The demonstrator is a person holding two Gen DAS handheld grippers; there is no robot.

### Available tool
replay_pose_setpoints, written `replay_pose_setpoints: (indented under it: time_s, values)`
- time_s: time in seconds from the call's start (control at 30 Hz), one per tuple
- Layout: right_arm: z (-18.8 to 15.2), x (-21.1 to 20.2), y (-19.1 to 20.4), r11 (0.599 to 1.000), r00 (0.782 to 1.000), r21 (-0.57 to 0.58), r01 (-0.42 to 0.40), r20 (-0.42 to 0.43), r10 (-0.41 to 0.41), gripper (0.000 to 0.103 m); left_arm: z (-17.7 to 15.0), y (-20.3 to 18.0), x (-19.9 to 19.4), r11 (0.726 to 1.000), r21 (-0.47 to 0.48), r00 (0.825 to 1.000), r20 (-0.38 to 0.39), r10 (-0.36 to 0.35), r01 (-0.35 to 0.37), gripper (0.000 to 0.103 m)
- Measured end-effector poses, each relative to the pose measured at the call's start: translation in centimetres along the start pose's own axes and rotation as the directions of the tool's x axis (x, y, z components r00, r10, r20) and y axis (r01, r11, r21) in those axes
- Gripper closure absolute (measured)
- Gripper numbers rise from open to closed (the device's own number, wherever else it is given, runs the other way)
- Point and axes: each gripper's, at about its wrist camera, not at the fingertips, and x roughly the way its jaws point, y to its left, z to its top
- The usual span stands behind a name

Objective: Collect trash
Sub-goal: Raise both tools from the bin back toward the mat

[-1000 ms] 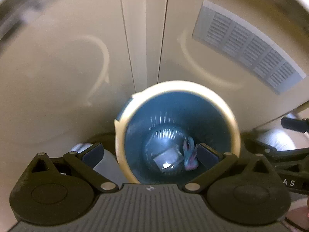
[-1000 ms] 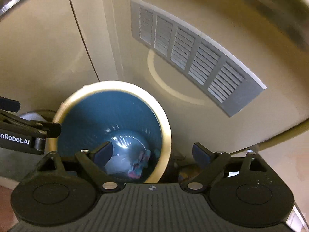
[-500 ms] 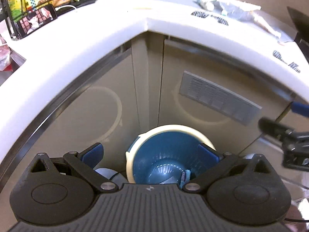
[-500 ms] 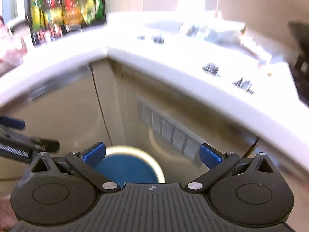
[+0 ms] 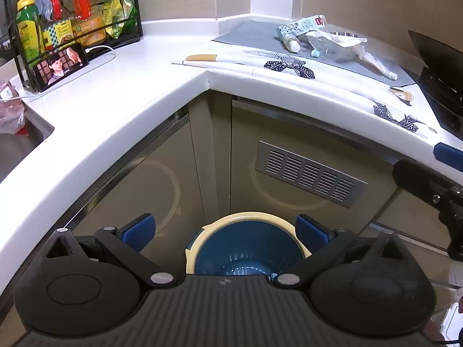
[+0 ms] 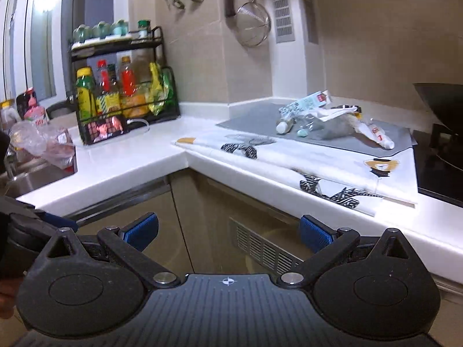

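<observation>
Now | left tongs [image 5: 225, 230]: agape, empty | right tongs [image 6: 229, 232]: agape, empty | bin [image 5: 246, 228]: one

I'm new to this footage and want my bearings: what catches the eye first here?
The heap of trash, with a crumpled carton, bottle and wrappers, on the grey mat at the back of the white counter. Below, the blue bin with a cream rim stands on the floor in the cabinet corner. Both grippers, left and right, are open and empty.

Black bottle rack [image 6: 121, 98] and phone [image 5: 59, 65] on white counter [image 5: 130, 86]; strainer [image 6: 253, 24] on wall.
</observation>
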Motion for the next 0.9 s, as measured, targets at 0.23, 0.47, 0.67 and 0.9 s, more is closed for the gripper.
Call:
replay_pose_setpoints:
  time_s: [0.23, 0.47, 0.67, 0.9]
  values:
    - [-0.5, -1.2, 1.3, 0.997, 0.998, -0.081, 0.013, 0.07, -0.007, 0.0, -0.1, 0.3, -0.6, 1.0, -0.009, 1.0, 0.013, -0.002, 0.002, 0.0]
    - [-1.1, 0.1, 2.0, 0.991, 1.0, -0.132, 0.013, -0.013, -0.015, 0.0, -0.2, 0.2, -0.4, 1.0, 0.002, 1.0, 0.007, -0.005, 0.005, 0.0]
    - [-1.2, 0.9, 1.7, 0.995, 0.998, -0.099, 0.026, -0.06, -0.032, 0.0, -0.2, 0.3, -0.2, 1.0, -0.003, 1.0, 0.006, 0.001, -0.001, 0.0]
    - [-1.2, 1.7, 0.5, 0.999, 0.993, -0.023, 0.034, -0.116, -0.036, 0.0, -0.1, 0.3, 0.1, 1.0, -0.002, 1.0, -0.001, 0.001, -0.001, 0.0]
